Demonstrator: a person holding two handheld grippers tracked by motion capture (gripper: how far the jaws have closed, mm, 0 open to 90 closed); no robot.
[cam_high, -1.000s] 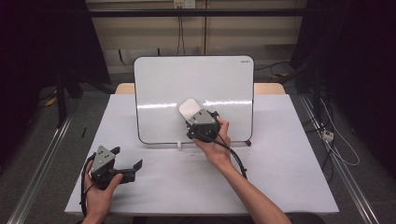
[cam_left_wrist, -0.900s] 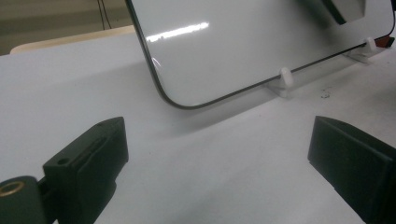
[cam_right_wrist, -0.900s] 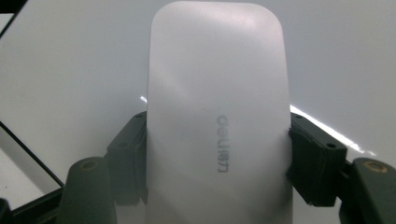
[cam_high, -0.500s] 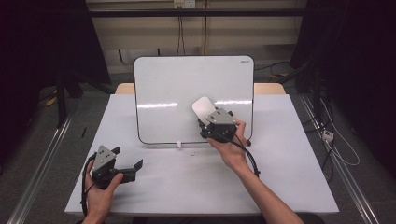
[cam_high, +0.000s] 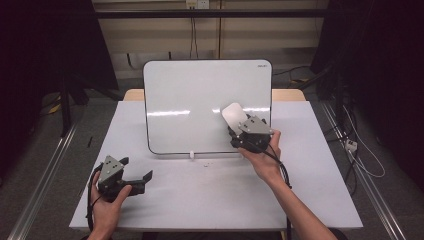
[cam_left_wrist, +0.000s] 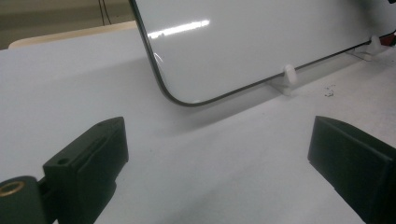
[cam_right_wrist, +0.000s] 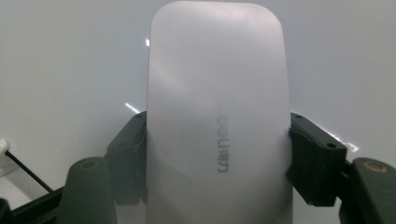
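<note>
A white whiteboard (cam_high: 200, 100) stands upright at the back of the white table (cam_high: 210, 200). My right gripper (cam_high: 238, 128) is shut on a white eraser (cam_high: 233, 116), one black jaw on each long side, and holds it flat against the board's lower right part. The right gripper view has the eraser (cam_right_wrist: 217, 116) close up, with grey lettering, and the board (cam_right_wrist: 70, 56) behind it. At the front left my left gripper (cam_high: 145, 179) rests low over the table. Its jaws stand wide apart in the left gripper view (cam_left_wrist: 219, 158), with nothing between them, facing the board's lower corner (cam_left_wrist: 252, 42).
Small white clips (cam_high: 191, 154) (cam_left_wrist: 289, 74) hold the board's bottom edge. A few dark specks (cam_left_wrist: 329, 91) lie on the table before it. Metal rails run along the floor on both sides, and cables (cam_high: 360, 155) lie to the right.
My right gripper has slid the eraser to the right across the lower part of the board. The left gripper has stayed where it was.
</note>
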